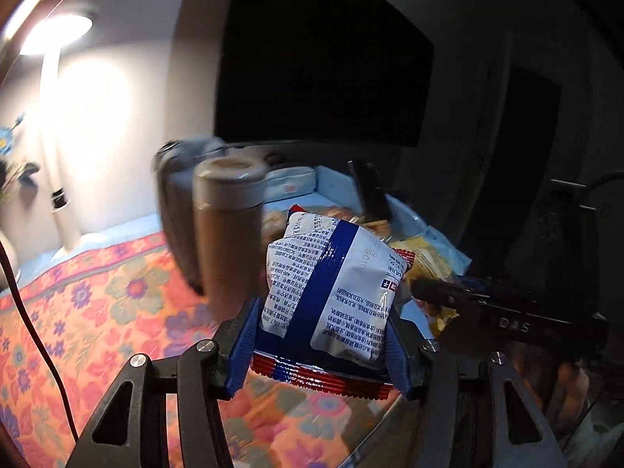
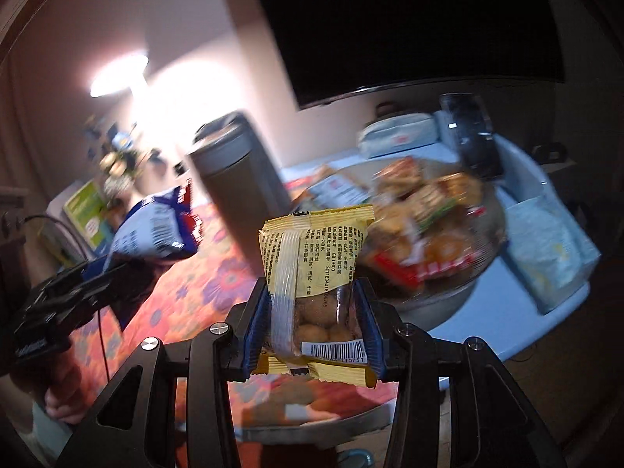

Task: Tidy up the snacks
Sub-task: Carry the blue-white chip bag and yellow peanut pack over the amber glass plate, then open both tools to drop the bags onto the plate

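Left gripper [image 1: 320, 345]: jaws clamped on blue-white snack packet [image 1: 331, 284], held over floral cloth [image 1: 97, 312]. Right gripper [image 2: 312, 335]: clamped on yellow packet [image 2: 312, 257]; snack bowl [image 2: 448, 296] at two o'clock

**Foil, plastic, cloth and metal in front of you**

Your white-and-blue snack packet [image 1: 331, 284] is glossy, crinkled film. Your yellow packet [image 2: 312, 269] is shiny plastic with a clear window. The gripper pads [image 1: 243, 347] look like ribbed blue plastic on matt black frames. The floral tablecloth [image 1: 97, 312] is matt cloth. The flask [image 1: 228, 226] looks like brushed metal.
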The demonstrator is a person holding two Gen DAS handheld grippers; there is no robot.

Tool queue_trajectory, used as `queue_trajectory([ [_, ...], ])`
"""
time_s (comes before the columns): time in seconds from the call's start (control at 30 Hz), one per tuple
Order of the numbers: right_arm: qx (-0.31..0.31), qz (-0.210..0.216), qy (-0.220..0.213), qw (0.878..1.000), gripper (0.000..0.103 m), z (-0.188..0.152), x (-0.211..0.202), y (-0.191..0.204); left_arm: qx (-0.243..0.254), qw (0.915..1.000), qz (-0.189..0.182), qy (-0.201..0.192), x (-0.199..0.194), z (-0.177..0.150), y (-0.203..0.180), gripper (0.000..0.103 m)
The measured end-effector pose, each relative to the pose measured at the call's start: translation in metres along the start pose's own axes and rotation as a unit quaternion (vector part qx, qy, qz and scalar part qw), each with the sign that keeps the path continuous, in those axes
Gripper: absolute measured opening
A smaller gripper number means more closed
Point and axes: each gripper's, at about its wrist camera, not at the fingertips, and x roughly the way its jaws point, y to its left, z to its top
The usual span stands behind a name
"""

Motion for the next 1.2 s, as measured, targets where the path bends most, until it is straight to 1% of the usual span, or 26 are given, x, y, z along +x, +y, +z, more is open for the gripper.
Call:
queue_trajectory([
  [0.13,0.034,-0.033,-0.026,0.999,0.042,0.021,0.000,-0.036,0.010,0.9999,-0.009,-0.004,0.027,0.025,-0.029,0.055],
  [0.27,0.065,-0.054,-0.030,0.996,0.042,0.037,0.010,-0.064,0.017,0.9998,-0.005,0.001,0.060,0.044,-0.050,0.055],
  [0.4,0.095,-0.056,-0.030,0.993,0.042,0.044,0.019,-0.083,0.016,0.9998,0.001,0.014,0.092,0.051,-0.061,0.055],
  [0.53,0.110,-0.047,-0.025,0.992,0.042,0.047,0.030,-0.094,0.006,0.9996,0.007,0.027,0.115,0.052,-0.060,0.056],
  [0.57,0.111,-0.043,-0.021,0.993,0.044,0.048,0.034,-0.094,0.002,0.9995,0.004,0.031,0.118,0.051,-0.061,0.057],
  [0.6,0.112,-0.042,-0.011,0.993,0.044,0.048,0.038,-0.096,-0.002,0.9993,0.006,0.036,0.124,0.050,-0.060,0.063],
  [0.63,0.116,-0.042,-0.003,0.992,0.047,0.048,0.041,-0.097,-0.007,0.9990,0.009,0.043,0.129,0.049,-0.058,0.065],
  [0.67,0.124,-0.039,0.002,0.992,0.052,0.046,0.041,-0.100,-0.010,0.9989,0.009,0.044,0.127,0.047,-0.061,0.067],
  [0.73,0.134,-0.032,-0.002,0.990,0.057,0.043,0.038,-0.104,-0.013,0.9987,0.005,0.048,0.126,0.045,-0.059,0.068],
  [0.97,0.139,-0.034,-0.015,0.990,0.057,0.040,0.026,-0.106,-0.006,0.9996,-0.004,0.029,0.100,0.040,-0.051,0.068],
  [1.07,0.129,-0.033,-0.013,0.991,0.057,0.039,0.022,-0.097,-0.001,0.9998,-0.003,0.020,0.093,0.040,-0.047,0.068],
  [1.2,0.116,-0.022,-0.010,0.993,0.057,0.036,0.018,-0.080,0.005,1.0000,-0.002,0.004,0.066,0.037,-0.042,0.068],
])
